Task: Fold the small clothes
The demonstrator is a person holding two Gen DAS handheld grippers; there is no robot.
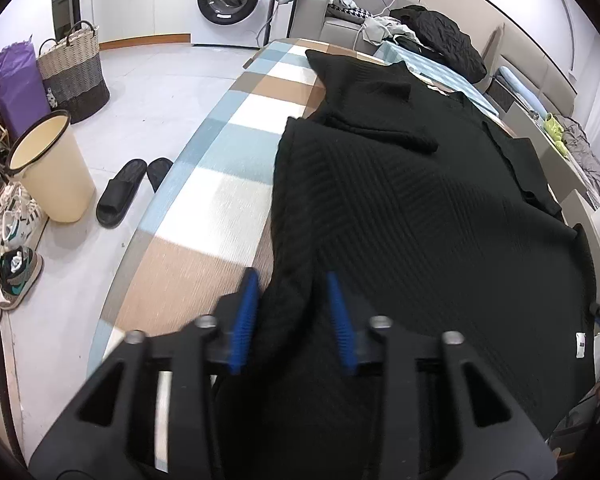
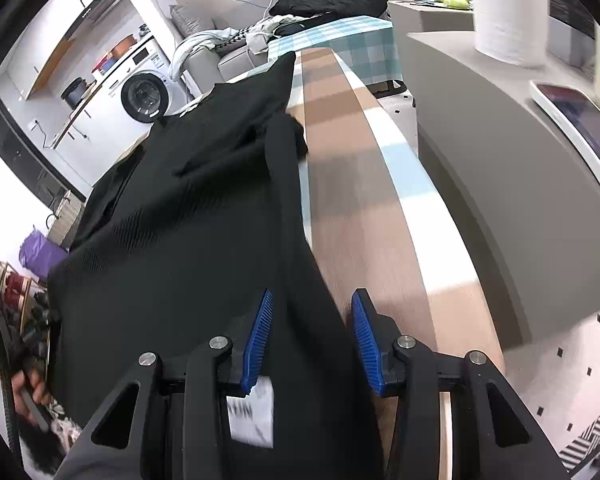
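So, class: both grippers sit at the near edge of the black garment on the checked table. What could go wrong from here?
1. The left gripper and right gripper both look open around the black garment, so the cloth may slip out on lifting.
2. The far sleeve lies bunched, so a fold could trap creases.
3. The garment overhangs the table near edge and might slide off.
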